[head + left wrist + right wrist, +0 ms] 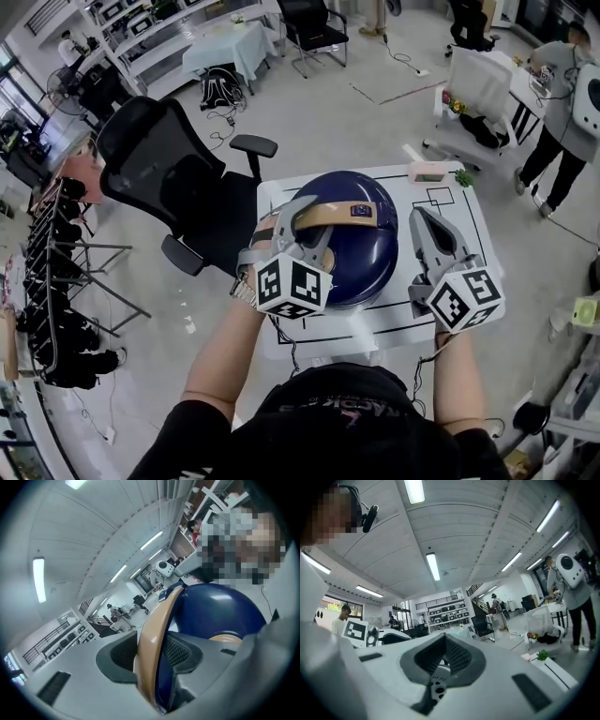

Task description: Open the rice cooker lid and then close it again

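Note:
A dark blue, dome-shaped rice cooker [361, 253] stands on a small white table [441, 202]. Over its top arches a tan handle [333, 216]. My left gripper [300, 223] is shut on this tan handle [151, 620], with a dark pad on each side of the band. The blue body [220, 611] fills the space behind it in the left gripper view. I cannot tell whether the lid is raised. My right gripper [422, 217] hangs to the right of the cooker, apart from it. Its jaws are shut with nothing between them [444, 641], and it points level across the room.
A pink box [427, 172] and a small green plant [464, 176] sit at the table's far edge. A black office chair [169, 178] stands close to the table's left. A person [562, 112] stands by another white table [478, 89] at the back right.

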